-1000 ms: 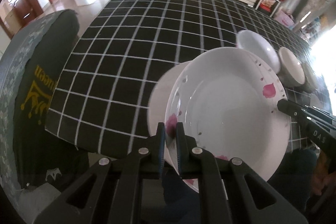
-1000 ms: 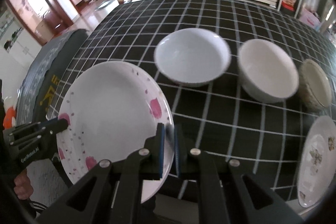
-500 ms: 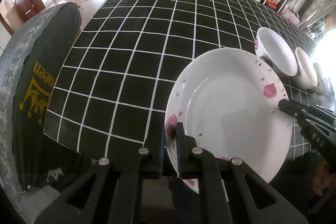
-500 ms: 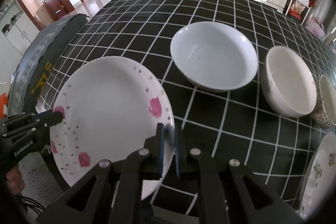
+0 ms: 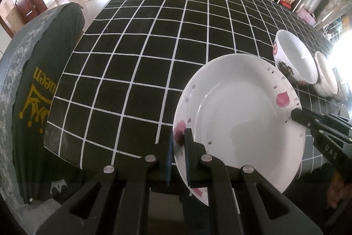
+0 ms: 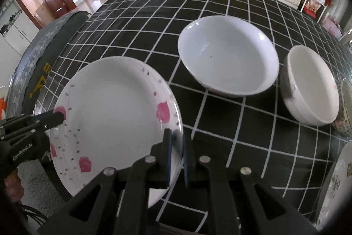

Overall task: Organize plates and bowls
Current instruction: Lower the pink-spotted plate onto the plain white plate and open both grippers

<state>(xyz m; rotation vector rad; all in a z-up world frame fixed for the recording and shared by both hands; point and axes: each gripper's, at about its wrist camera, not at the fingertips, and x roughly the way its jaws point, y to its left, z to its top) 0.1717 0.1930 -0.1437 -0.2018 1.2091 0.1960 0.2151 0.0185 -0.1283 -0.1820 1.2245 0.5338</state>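
1. Where the checked black cloth point(image 5: 136, 54) drops over the left edge of the counter point(image 5: 63, 144), a dark green fabric with a yellow crown print point(image 5: 37, 102) hangs over a grey patterned seat beside it.
2. Next comes the left gripper point(image 5: 178, 153), jaws closed tight on the left rim of the white plate with pink petals point(image 5: 239, 120); the same tool shows in the right wrist view point(image 6: 57, 117) reaching in from the left.
3. That plate sits over the near edge of the counter, part of it out past the cloth; whether its underside touches the cloth I cannot tell.
4. On the plate's opposite rim the right gripper point(image 6: 176, 151) has its jaws pinched onto the edge just beside a pink petal, and it also shows at the right of the left wrist view point(image 5: 296, 114).
5. Just beyond the plate to the right stands a wide white bowl point(image 6: 228, 56), upright on the cloth.
6. A smaller cream bowl point(image 6: 312, 91) stands just beside it, close but whether touching is unclear.
7. A patterned bowl point(image 6: 345, 116) is cut off at the right border.
8. A flowered plate point(image 6: 338, 186) lies at the near right corner.
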